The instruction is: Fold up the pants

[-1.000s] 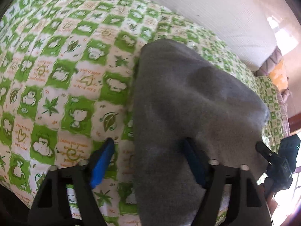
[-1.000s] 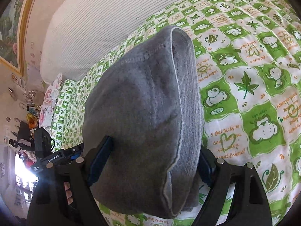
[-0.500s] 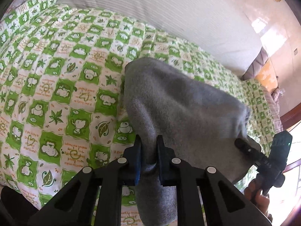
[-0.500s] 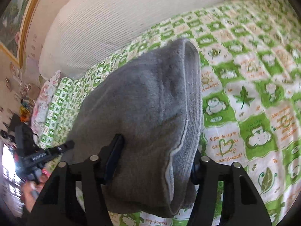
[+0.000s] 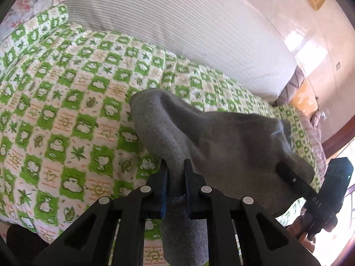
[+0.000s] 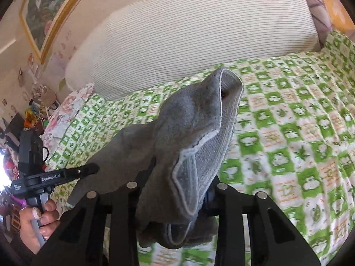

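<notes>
The grey pants (image 5: 221, 137) are folded into a thick bundle, raised at the near side off a green-and-white checked bedspread (image 5: 66, 110). My left gripper (image 5: 175, 166) is shut on one near corner, the cloth squeezed thin between its blue pads. In the right wrist view the pants (image 6: 188, 122) bunch between the fingers of my right gripper (image 6: 180, 177). Its jaws are closing and press on the thick waistband edge. Each gripper shows in the other's view: one of the right fingers (image 5: 288, 176) under the cloth, and the left gripper (image 6: 88, 169) held by a hand (image 6: 37, 219).
A long white striped bolster (image 5: 177, 33) lies along the far side of the bed against the wall. A floral pillow (image 6: 71, 104) sits at one end, plaid and orange cushions (image 5: 306, 93) at the other. A framed picture (image 6: 51, 6) hangs above.
The left jaws went from wide apart to shut on the pants' corner. The right jaws narrowed around the waistband. Both grippers rose and the near side of the pants lifted off the bed.
</notes>
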Tool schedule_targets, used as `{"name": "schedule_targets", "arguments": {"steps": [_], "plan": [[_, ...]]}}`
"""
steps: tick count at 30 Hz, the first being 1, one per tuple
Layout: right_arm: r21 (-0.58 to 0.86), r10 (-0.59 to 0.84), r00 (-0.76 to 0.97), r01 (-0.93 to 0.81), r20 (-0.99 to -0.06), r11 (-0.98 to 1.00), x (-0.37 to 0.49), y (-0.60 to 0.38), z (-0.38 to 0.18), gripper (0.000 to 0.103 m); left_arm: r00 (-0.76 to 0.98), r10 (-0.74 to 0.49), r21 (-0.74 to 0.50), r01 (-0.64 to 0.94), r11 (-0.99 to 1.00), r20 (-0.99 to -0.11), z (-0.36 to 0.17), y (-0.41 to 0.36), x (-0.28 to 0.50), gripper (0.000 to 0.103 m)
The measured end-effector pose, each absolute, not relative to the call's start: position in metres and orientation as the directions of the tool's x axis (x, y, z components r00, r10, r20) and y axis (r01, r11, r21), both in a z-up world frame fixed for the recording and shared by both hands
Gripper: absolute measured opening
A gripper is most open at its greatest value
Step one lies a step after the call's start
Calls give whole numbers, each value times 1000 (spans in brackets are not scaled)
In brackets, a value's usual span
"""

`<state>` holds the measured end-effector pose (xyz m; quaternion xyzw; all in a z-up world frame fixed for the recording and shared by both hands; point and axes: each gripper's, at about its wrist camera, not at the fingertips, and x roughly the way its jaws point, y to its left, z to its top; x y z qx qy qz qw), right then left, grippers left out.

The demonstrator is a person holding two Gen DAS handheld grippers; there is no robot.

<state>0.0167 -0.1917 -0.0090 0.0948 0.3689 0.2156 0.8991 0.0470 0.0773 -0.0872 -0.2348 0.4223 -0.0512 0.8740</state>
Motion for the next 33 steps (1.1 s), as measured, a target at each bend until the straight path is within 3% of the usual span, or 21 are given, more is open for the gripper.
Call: {"name": "schedule_targets", "arguments": {"steps": [9,23,33], "plan": [[331,420,566,-258,-709,908,31,-189,-36,35,620,-293,-468,-138,873,-728,-104,93,45,11],[347,494,595,-353,-633,869,44,-150,-5,33,697,-218,-430,-142,892,-683,-70,122,47,11],[359,548,594,-416,-589,836,85,-92,-6,33,688,-102,-339,-218,915,-718,-70,164,85,11]]}}
